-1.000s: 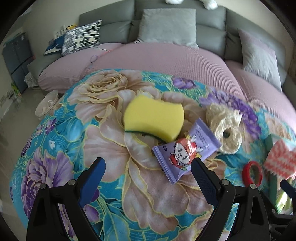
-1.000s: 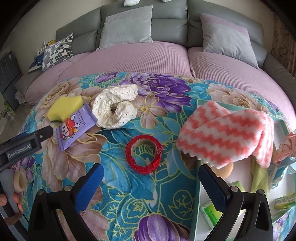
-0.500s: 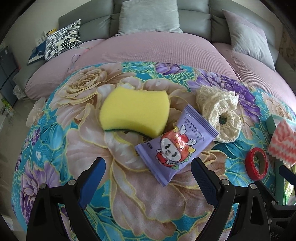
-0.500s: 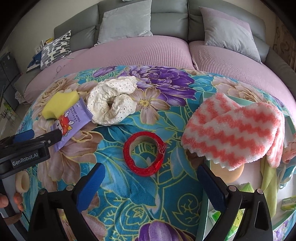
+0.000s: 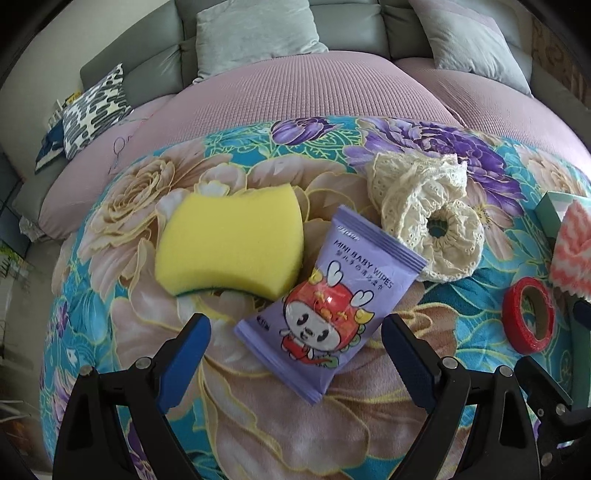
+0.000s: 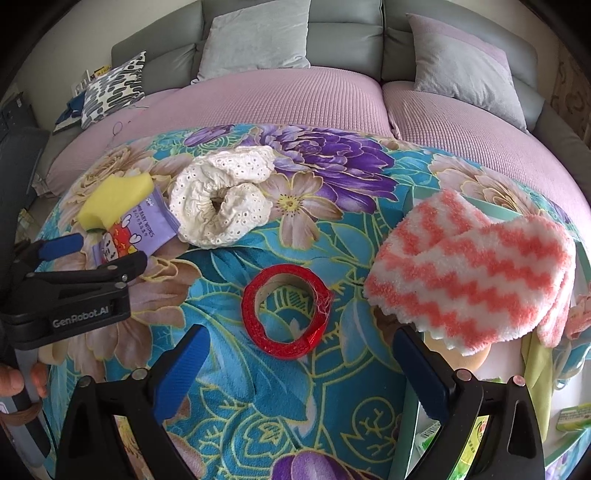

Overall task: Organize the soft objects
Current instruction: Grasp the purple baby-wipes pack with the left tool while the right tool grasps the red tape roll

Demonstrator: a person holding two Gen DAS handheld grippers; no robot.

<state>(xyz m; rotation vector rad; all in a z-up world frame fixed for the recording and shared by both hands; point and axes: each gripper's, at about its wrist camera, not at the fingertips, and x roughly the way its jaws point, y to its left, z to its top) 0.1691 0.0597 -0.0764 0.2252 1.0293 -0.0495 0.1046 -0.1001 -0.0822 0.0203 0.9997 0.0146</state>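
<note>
Two grippers work over a floral blanket (image 6: pixel 221 369) in teal, purple and peach that covers the near surface, with a pink textured sofa seat (image 6: pixel 277 99) just behind it. Grey back cushions and two grey pillows (image 6: pixel 255 35) line the sofa, and a black-and-white patterned pillow (image 6: pixel 110 88) leans at its far left end. On the blanket a yellow sponge (image 5: pixel 229 243) lies touching a purple pack of baby wipes (image 5: pixel 328 317), whose upper corner overlaps the sponge's edge. A cream lace scrunchie (image 5: pixel 428 218) sits just beside the pack, toward the right of the left wrist view. A red tape roll (image 6: pixel 286 306) lies flat near the blanket's middle, apart from the scrunchie. At the right, a pink-and-white zigzag fuzzy cloth (image 6: pixel 476 273) drapes over the rim of a pale green box (image 6: pixel 410 417) holding small packets. The left gripper (image 5: pixel 295 350) hangs tilted downward with its jaws wide apart and empty, the wipes pack lying between and just ahead of the blue pads. The right gripper (image 6: pixel 299 365) also stands wide open and empty, near the tape roll, its right finger over the box edge.
</note>
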